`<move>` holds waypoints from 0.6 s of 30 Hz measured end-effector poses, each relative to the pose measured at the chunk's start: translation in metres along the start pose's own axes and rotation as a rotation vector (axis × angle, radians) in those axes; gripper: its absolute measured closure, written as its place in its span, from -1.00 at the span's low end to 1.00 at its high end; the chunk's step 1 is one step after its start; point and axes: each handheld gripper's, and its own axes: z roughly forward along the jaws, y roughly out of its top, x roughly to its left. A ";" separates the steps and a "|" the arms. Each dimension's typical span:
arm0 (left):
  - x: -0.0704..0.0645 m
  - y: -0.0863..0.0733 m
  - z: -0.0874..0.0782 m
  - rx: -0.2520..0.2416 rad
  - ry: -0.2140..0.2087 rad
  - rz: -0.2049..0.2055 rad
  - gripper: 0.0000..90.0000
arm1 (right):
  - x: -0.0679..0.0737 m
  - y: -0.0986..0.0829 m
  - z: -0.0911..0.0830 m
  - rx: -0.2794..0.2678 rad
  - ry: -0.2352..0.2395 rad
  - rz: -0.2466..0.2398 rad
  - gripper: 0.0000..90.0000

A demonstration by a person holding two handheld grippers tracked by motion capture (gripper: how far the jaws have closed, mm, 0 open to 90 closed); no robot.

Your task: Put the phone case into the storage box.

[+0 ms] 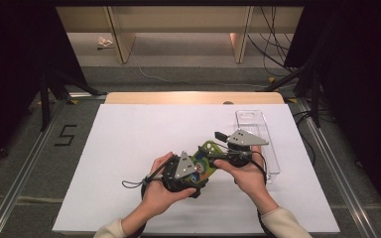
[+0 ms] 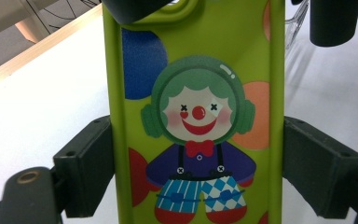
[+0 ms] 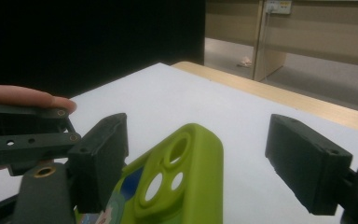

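Phone case (image 2: 196,121), lime green with a clown printed on its back, sat clamped between the two pads of the left tool (image 1: 187,174); in the left gripper view each pad pressed flat against a long edge of the case. That tool was closed on it and carried it just above the tabletop (image 1: 129,144), roughly at the middle of the near half.

The right tool (image 3: 205,163) stood at the case's far end, the camera-cutout end. In the right gripper view its jaws were spread wide, one pad close beside the case's left edge, the other well apart on the right, with the cutout corner rising between them. It gripped nothing.

Judged from this, the step in hand was a two-handed hold: the left tool steadied the case while the right came in to take the top end. The next move would call for the right tool to centre over that end and close across the case's width without knocking it askew in the left tool's grip.

Beyond the right tool, further out and to its right, a clear plastic tray (image 1: 258,134) lay on the tabletop, apart from the case. It could be where the case was bound, though nothing confirmed that.
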 end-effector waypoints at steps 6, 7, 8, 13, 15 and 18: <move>0.000 0.000 0.000 -0.003 0.002 -0.001 -0.64 | 0.001 -0.001 0.001 0.004 0.010 0.015 -0.31; 0.000 0.000 0.000 -0.003 0.002 -0.002 -0.64 | 0.001 -0.001 0.001 0.003 0.011 0.017 -0.29; 0.000 0.000 0.000 -0.003 0.003 -0.002 -0.64 | 0.001 -0.001 0.001 0.003 0.011 0.017 -0.29; 0.001 0.000 0.000 -0.005 0.005 -0.002 -0.64 | 0.000 -0.002 0.001 -0.001 0.011 0.035 -0.20; 0.001 0.000 0.000 -0.005 0.005 -0.003 -0.64 | 0.001 -0.002 0.001 -0.001 0.014 0.041 -0.15; 0.001 -0.001 0.000 -0.005 0.005 -0.002 -0.64 | 0.001 -0.002 0.001 -0.001 0.020 0.045 -0.08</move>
